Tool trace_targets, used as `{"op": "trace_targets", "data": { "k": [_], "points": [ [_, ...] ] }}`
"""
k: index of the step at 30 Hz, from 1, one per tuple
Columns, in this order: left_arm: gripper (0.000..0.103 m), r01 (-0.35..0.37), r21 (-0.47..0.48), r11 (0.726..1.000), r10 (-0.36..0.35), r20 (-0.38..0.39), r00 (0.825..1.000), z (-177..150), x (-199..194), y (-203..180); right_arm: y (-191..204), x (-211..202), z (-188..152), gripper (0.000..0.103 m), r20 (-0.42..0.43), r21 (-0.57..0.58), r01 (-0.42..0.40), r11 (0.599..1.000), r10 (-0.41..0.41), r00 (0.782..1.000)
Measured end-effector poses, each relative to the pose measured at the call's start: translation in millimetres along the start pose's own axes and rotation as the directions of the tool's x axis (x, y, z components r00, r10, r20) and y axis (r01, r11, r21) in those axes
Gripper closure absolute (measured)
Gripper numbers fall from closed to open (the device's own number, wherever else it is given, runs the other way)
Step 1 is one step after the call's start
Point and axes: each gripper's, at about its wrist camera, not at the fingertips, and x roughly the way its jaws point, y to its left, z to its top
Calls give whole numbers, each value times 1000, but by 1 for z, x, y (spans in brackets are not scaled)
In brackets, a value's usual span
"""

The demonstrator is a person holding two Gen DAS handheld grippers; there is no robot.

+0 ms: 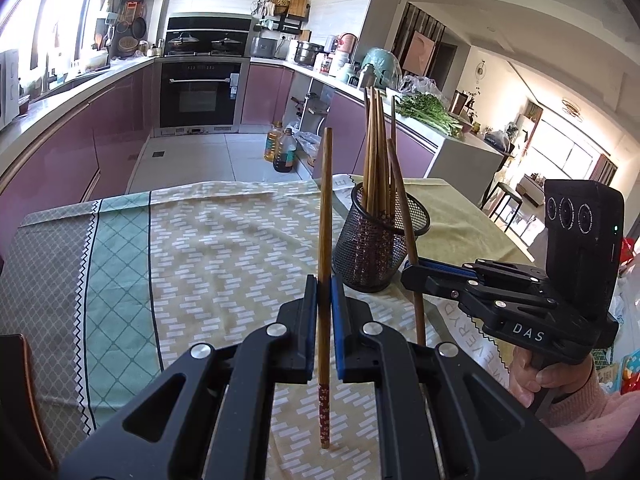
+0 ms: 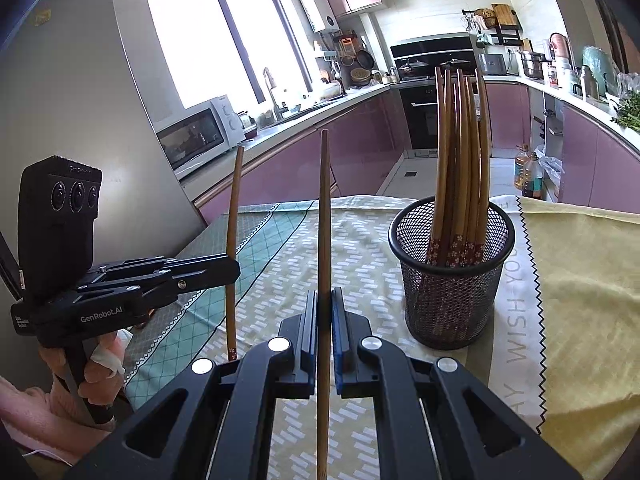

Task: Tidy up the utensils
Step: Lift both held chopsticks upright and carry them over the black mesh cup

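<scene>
Over the worktop (image 1: pixel 200 240): both tongs hover above the patterned cloth, each carrying one chopstick
Left tongs (image 1: pixel 324 300): pads pressed narrow on a wooden chopstick (image 1: pixel 325 216) held nearly upright, its red flowered end pointing down, low over the cloth
Right tongs (image 2: pixel 324 312): likewise pinched tight around a second chopstick (image 2: pixel 324 220), standing upright, plain tip up; its lower end runs out of the bottom of the right wrist view
Mesh holder (image 2: pixel 452 280): black wire cup on the cloth, standing upright, already holding a bundle of matching chopsticks (image 2: pixel 460 152) with patterned ends down
Key relation: from the right tongs the holder lies forward and to the right, near; from the left tongs it also lies forward and to the right, with the right tongs just beside it
Nearer hand: the right looks closer to the cup, so I judge it the likelier one to drop its stick in first
Long axis: both held sticks run vertical, roughly in line with the bundle, so little turning seems needed, mostly a lift over the rim and a lowering
Look of the sticks: slim brown wood, tapering, with a dark red band of small pale blossoms at the thick end
Risk: the standing bundle fans out at the top and could fend off an incoming stick
</scene>
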Motion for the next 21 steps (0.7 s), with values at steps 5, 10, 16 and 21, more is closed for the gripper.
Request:
{"op": "trace_targets", "data": {
  "k": [5,10,16,21],
  "points": [
    [95,5,7,1000,-5,13,1000,1,-3,-2,0,-5,2,97,15,-7,4,1000,-4,1000],
    [95,10,10,1000,-10,29,1000,3,-8,-5,-3,-10,5,97,30,-10,11,1000,-11,1000],
    [95,19,9,1000,-20,42,999,7,-11,-6,-1,-16,9,97,51,-22,23,999,-22,998],
    [95,23,12,1000,-23,51,998,9,-13,-7,-2,-20,12,97,68,-30,29,999,-27,997]
  ]
}}
